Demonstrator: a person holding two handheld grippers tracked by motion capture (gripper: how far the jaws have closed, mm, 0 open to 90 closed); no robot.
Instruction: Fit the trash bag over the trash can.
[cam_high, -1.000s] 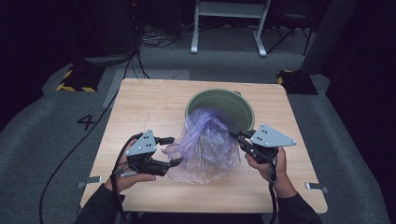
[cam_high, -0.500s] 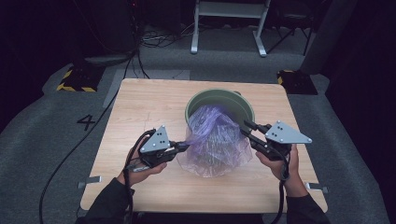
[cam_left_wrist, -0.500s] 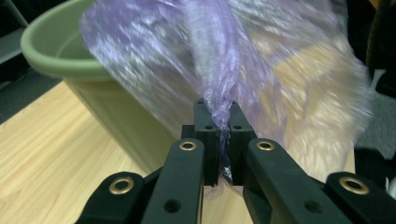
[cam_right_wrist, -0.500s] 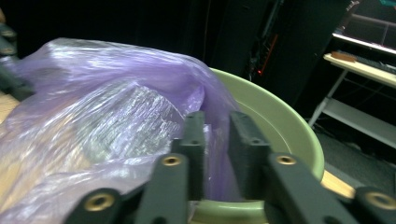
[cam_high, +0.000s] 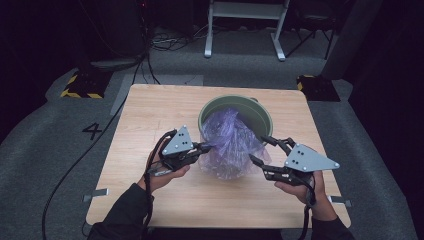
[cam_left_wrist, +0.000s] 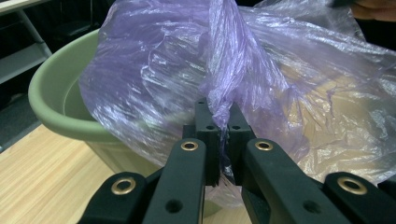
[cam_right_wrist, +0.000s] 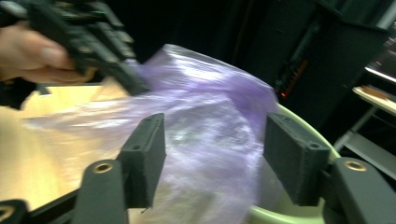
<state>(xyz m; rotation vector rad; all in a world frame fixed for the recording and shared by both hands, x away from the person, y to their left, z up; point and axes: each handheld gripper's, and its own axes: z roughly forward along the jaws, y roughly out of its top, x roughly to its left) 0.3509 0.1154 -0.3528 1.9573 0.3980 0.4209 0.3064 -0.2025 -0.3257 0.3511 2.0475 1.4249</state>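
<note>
left clamps bag, right jaws apart at its other side

nearest in the high view: two forearms w/ dark sleeves come in from the bottom edge, one gripper per hand, both over the wood table (cam_high: 150, 110). left gripper (cam_high: 207, 148) sits left of centre, jaws closed tight on a bunched fold of the purple bag (cam_high: 231, 145); the left gripper view shows the film pinched between both pads (cam_left_wrist: 207, 122), twisted into a rope above them and fanning out wide behind. right gripper (cam_high: 261, 150) is at the bag's right side, jaws apart and just been opening; in the right gripper view the bag lies btwn the two pads (cam_right_wrist: 148, 151) but neither presses on it, that pic is blurred. right hand (cam_high: 302, 189) holds the tool low, near the table's front right.

the bag is thin, clear-purple, crinkled; its lower part lies on the table in front of the tub (cam_high: 260, 107), its upper part leans over the tub's near rim and into it. tub is green, round, upright, at the table's centre-back.

beyond the table: grey floor, a "4" mark (cam_high: 92, 131) at left, cables, a white frame (cam_high: 245, 25) at the back.
</note>
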